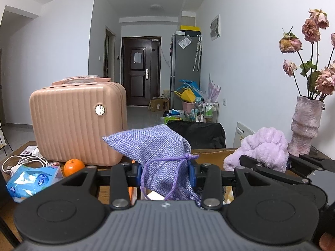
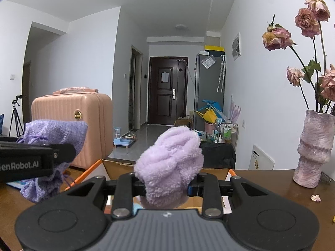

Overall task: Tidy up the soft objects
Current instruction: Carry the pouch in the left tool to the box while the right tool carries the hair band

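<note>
My left gripper (image 1: pixel 166 173) is closed on a woven lilac pouch (image 1: pixel 155 146), pinching it at the drawstring neck, so the full body stands up past the fingertips and the loose mouth hangs back toward the camera. The weave looks coarse and grippy, and I judge the pouch light. The neck is the right place to hold: the cord (image 1: pixel 167 161) bunches the fabric into a firm waist that should not slide through the pads. The body looks stuffed but yielding, so a hold there would probably just squash and roll.

My right gripper (image 2: pixel 166 186) is clamped on a fluffy lilac bundle (image 2: pixel 169 167), a sock or small towel, I cannot tell which. It bulges above the fingers and a stub hangs below. It looks very light and compressible; the pile gives, so only a deep squeeze through the middle is secure, and any loose fold may unroll on release.

Both things are held up off the worktop (image 2: pixel 261 179). Below and just ahead of the right gripper sits an open box (image 2: pixel 117 165) with orange edging, which I take as the likely drop place. The vase (image 2: pixel 314 148) stands off to the right of that gripper, well apart from it.
</note>
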`<state>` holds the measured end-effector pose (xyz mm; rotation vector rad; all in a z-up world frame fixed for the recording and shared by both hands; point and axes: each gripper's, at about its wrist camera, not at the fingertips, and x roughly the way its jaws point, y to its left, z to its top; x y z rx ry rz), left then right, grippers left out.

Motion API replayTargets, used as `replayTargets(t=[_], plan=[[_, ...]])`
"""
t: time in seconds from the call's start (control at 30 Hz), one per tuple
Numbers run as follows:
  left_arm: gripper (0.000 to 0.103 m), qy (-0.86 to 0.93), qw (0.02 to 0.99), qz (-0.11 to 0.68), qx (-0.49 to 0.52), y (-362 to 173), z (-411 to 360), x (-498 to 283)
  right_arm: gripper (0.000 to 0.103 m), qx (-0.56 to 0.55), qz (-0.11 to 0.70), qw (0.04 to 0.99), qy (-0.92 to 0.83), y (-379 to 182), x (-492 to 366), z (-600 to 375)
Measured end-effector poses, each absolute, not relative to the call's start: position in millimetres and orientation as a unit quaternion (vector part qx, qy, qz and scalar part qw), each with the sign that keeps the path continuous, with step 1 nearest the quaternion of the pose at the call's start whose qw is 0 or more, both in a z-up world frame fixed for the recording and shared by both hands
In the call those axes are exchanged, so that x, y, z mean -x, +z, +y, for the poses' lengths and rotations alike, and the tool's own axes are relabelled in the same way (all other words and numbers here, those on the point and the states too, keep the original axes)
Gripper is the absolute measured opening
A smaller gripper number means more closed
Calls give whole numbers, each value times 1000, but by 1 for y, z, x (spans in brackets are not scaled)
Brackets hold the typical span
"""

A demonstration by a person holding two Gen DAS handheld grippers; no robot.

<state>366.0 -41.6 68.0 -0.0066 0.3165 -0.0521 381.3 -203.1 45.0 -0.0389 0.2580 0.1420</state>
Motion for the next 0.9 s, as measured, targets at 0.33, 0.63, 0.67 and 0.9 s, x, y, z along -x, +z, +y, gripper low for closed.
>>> replayTargets(t=[0.33, 0.63, 0.67, 0.9], plan=[[40, -29, 985, 171, 2, 62, -42, -396, 30, 14, 139, 988, 66, 42, -414, -200], [40, -31, 981, 190, 0, 54, -43, -422, 30, 18, 153, 986, 64, 35, -439, -196], [40, -31, 981, 193, -1, 54, -42, -425, 30, 18, 156, 986, 63, 34, -443, -195], [40, -31, 976, 215, 0, 44, -43, -444, 30, 9, 174, 983, 62, 27, -459, -196]])
